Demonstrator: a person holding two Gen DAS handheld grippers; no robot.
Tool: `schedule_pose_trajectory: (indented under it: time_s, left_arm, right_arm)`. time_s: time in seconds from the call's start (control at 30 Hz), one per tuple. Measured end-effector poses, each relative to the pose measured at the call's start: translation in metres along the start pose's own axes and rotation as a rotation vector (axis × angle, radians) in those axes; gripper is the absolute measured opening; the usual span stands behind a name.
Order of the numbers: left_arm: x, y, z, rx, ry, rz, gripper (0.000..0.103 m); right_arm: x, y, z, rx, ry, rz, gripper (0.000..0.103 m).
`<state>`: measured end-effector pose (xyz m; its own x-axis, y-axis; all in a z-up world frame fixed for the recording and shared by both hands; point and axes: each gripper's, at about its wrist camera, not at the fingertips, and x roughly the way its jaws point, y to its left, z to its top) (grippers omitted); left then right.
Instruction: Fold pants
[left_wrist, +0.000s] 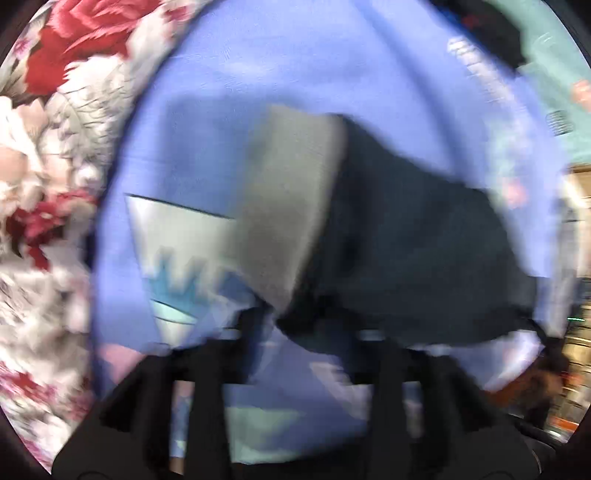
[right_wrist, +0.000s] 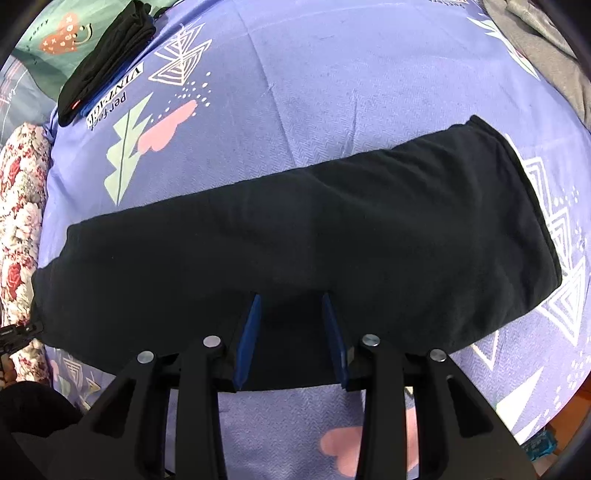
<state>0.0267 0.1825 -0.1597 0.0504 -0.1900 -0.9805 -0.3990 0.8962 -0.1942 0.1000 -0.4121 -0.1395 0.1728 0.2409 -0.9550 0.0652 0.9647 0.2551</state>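
Observation:
Black pants (right_wrist: 295, 236) lie folded lengthwise in a long band across the purple printed bedsheet (right_wrist: 332, 81). My right gripper (right_wrist: 291, 299) is open, its blue pads (right_wrist: 251, 332) resting over the pants' near edge at the middle. The left wrist view is badly blurred: dark pants fabric (left_wrist: 413, 251) lies right of centre with a grey cloth (left_wrist: 288, 206) beside it. My left gripper (left_wrist: 295, 332) shows only as dark smeared fingers at the fabric's near edge; I cannot tell how its jaws stand.
A stack of folded black clothes (right_wrist: 107, 59) sits at the far left of the bed. A grey garment (right_wrist: 546, 48) lies at the far right. A floral quilt (right_wrist: 18, 206) borders the left side, and shows in the left wrist view (left_wrist: 55, 147).

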Motion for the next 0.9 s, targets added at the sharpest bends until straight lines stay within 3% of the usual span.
schedule_pose_trajectory:
  time_s: [0.03, 0.13, 0.2, 0.4, 0.53, 0.63, 0.73, 0.9]
  left_arm:
    - [0.003, 0.005, 0.001, -0.022, 0.003, 0.0, 0.067]
    - [-0.002, 0.019, 0.003, -0.099, 0.002, -0.093, 0.068]
    - [-0.01, 0.019, 0.003, -0.092, -0.027, -0.091, 0.069]
    - [-0.016, 0.023, 0.009, -0.115, -0.078, -0.109, 0.077]
    - [0.004, 0.032, 0.012, -0.126, -0.052, -0.031, 0.08]
    - [0.006, 0.045, 0.012, -0.185, -0.038, -0.064, 0.08]
    - [-0.006, 0.042, 0.012, -0.16, -0.047, -0.064, 0.08]
    - [-0.035, 0.038, 0.013, -0.157, -0.116, -0.106, 0.082]
  right_arm:
    - [0.0, 0.001, 0.001, -0.001, 0.007, -0.001, 0.036]
    - [-0.004, -0.004, 0.005, 0.026, 0.015, 0.006, 0.038]
    - [-0.011, -0.009, 0.009, 0.054, -0.013, 0.021, 0.04]
    - [-0.017, 0.012, 0.028, 0.047, -0.071, 0.174, 0.04]
    - [0.007, 0.073, 0.039, -0.087, -0.025, 0.263, 0.04]
    - [0.024, 0.131, 0.05, -0.208, 0.008, 0.307, 0.04]
    - [0.039, 0.188, 0.068, -0.317, 0.028, 0.338, 0.04]
    - [0.069, 0.255, 0.088, -0.449, 0.082, 0.334, 0.04]
